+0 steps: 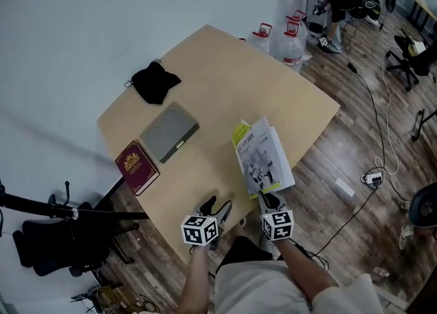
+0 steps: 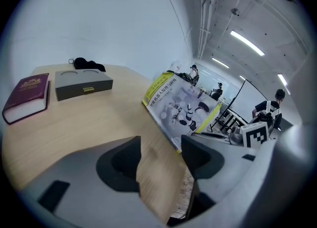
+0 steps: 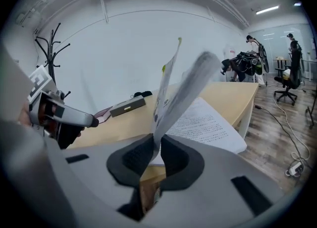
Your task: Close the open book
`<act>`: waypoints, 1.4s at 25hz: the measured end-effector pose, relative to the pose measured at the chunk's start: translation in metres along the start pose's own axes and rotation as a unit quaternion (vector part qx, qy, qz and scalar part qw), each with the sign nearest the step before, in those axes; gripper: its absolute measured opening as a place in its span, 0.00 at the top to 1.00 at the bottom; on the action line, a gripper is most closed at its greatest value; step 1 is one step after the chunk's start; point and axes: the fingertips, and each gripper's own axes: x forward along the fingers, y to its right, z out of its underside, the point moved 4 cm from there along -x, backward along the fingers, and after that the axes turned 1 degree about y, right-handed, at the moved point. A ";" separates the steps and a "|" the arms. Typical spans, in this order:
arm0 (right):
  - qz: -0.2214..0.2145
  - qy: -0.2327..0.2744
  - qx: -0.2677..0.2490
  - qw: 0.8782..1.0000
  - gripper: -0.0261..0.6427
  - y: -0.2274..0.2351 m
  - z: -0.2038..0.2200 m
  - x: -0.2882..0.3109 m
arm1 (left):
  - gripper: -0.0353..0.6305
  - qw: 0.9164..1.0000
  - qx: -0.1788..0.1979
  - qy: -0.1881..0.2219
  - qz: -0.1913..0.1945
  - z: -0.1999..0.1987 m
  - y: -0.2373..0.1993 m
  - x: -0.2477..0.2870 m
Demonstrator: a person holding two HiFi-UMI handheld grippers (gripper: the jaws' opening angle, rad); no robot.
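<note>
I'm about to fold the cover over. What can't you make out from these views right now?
- Right gripper view: how many leaves of the open book the right gripper pinches. The paper is blurred at the jaws.
- Head view: the pages under the raised cover, which hides them.
- Head view: the title on the maroon book, which is too small to read.
- Left gripper view: the open book's near corner, hidden behind that gripper's own jaw.

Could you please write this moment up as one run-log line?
phase: closing book | right gripper: shut on book, cover raised | left gripper: open, empty, over table edge | book: not yet closed
</note>
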 end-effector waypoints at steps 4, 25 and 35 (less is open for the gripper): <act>0.003 -0.003 0.017 1.000 0.88 0.004 0.002 0.000 | 0.56 1.000 0.003 -0.004 -0.002 -0.001 -0.001 -0.001; 0.007 -0.012 0.264 0.965 0.83 0.028 0.023 0.003 | 0.56 1.000 0.000 -0.025 0.005 0.012 0.002 0.006; -0.012 -0.029 0.316 0.948 0.78 0.028 0.026 0.001 | 0.56 1.000 0.002 -0.020 -0.008 0.015 0.006 0.001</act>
